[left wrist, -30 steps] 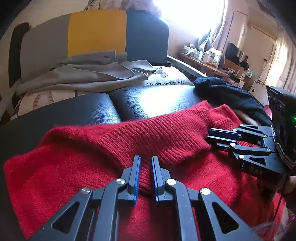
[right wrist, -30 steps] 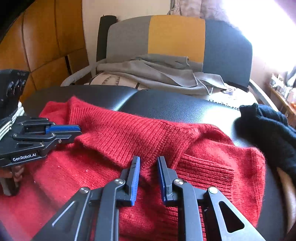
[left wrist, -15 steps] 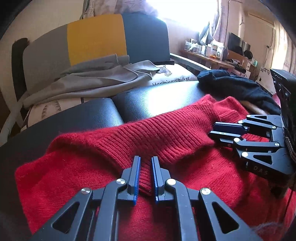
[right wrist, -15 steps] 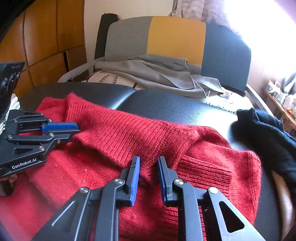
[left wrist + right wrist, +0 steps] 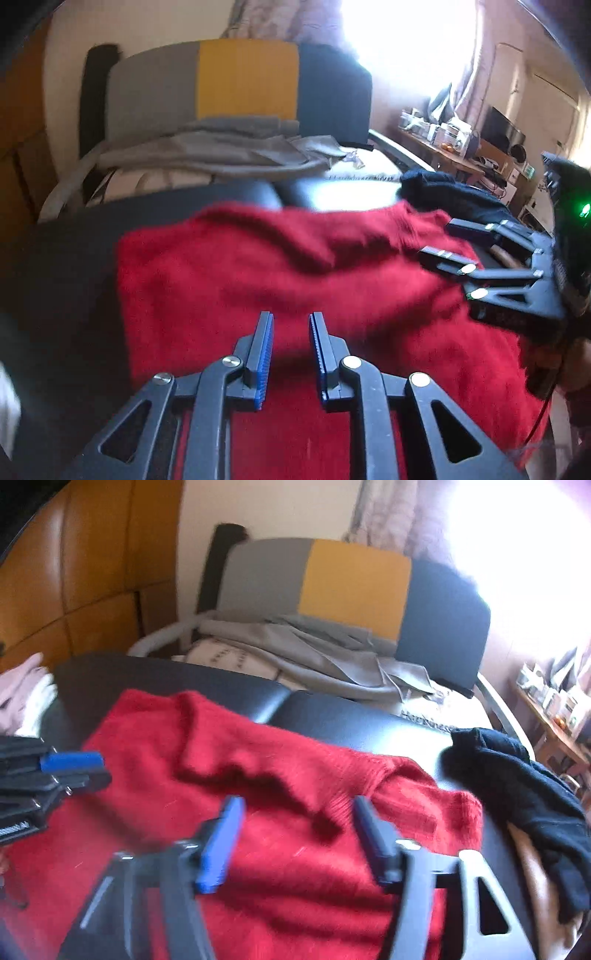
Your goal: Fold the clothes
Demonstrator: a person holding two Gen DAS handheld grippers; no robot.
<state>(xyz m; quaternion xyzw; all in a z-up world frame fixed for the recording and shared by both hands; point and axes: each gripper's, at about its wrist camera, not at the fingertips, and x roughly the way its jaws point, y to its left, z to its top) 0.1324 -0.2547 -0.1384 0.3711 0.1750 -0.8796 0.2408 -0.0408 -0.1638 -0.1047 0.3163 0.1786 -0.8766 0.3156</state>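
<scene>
A: Lying spread across the black padded surface (image 5: 332, 716), the red sweater (image 5: 280, 812) has a thick fold running along its far side. No container is in view.

B: And the grippers?

A: The right hand-held gripper (image 5: 295, 805) is spread wide above the sweater's near right part, grasping nothing. The left hand-held gripper (image 5: 291, 317) hovers over the near middle, its jaws a narrow gap apart, empty.

B: Different from half a second back?

A: Yes. The right one's jaws stood close together then; now they are far apart. Both views have blurred and lifted, and the sweater's left edge sits squarer.

B: Around it?

A: A black garment (image 5: 524, 775) lies just right of the sweater, and grey cloth (image 5: 221, 151) is draped on the chair (image 5: 247, 81) behind.
</scene>
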